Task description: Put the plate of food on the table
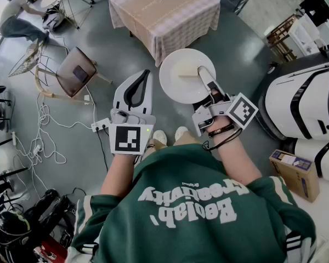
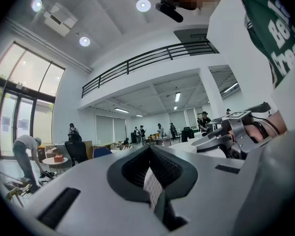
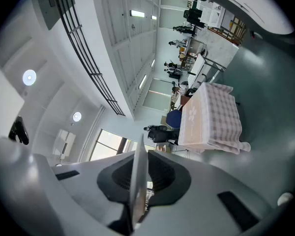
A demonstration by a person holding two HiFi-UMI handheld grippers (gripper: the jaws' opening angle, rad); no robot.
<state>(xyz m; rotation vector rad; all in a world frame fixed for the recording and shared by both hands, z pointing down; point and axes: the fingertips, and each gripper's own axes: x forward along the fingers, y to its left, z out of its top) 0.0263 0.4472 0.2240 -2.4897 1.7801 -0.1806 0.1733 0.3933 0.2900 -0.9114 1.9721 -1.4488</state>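
Note:
In the head view my right gripper [image 1: 205, 74] is shut on the near right rim of a white plate [image 1: 181, 78], which carries a pale block of food [image 1: 188, 70]. The plate hangs over the grey floor, just short of the near corner of the table with a checked cloth [image 1: 164, 12]. The right gripper view shows the plate's rim [image 3: 137, 178] edge-on between the jaws of the right gripper [image 3: 136, 200], with the table [image 3: 211, 119] ahead. My left gripper [image 1: 143, 76] is shut and holds nothing, left of the plate. In its own view the left gripper [image 2: 151, 191] points across the hall.
A brown chair [image 1: 77, 70] stands to the left. Cables [image 1: 44, 138] and a power strip [image 1: 100, 125] lie on the floor. A big white machine [image 1: 301, 103] and a cardboard box [image 1: 295, 174] are on the right. A person [image 1: 19, 21] bends over at the far left.

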